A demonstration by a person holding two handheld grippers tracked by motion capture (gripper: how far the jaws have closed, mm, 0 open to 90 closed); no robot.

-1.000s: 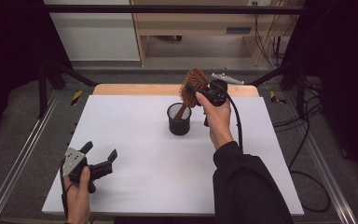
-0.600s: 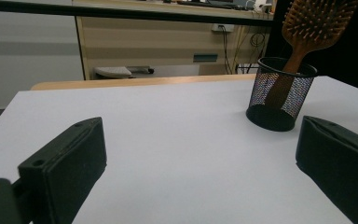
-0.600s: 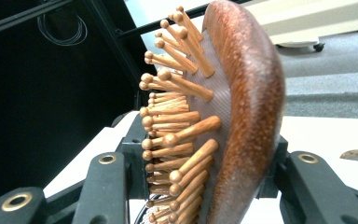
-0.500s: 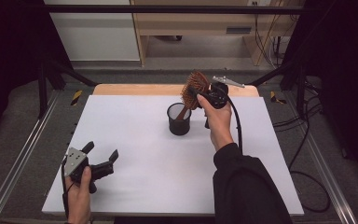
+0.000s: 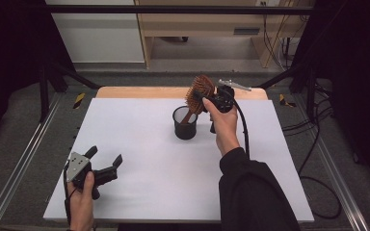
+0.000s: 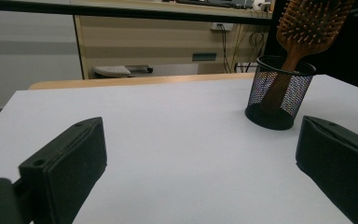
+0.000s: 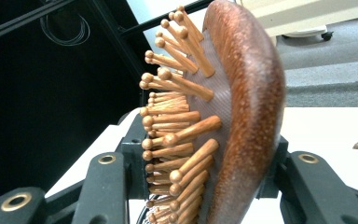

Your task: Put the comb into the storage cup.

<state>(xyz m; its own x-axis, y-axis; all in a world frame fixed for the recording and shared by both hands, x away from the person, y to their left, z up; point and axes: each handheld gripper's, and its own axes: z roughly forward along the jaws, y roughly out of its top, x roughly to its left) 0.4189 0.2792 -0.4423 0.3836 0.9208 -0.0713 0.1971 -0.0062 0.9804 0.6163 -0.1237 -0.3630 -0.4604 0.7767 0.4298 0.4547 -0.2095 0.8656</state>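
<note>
On the white surface [image 5: 139, 144] little had changed over the last second: the right claw [image 5: 207, 98] stayed clenched on the wooden hairbrush [image 5: 200, 91], handle inside the mesh cup [image 5: 185, 123], not yet released; the left claw [image 5: 107, 166] rested open.

White table top [image 5: 139, 144], wooden cabinet [image 5: 197, 29] behind, cables [image 5: 318, 144] on grey floor [image 5: 24, 144]

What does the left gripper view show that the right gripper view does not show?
Left gripper view: the mesh cup standing on the white table with the brush handle inside, and the open left claw.

Right gripper view: the right claw shut on the brush head, and the wooden pins close up.

Both: the brush and the table.
</note>
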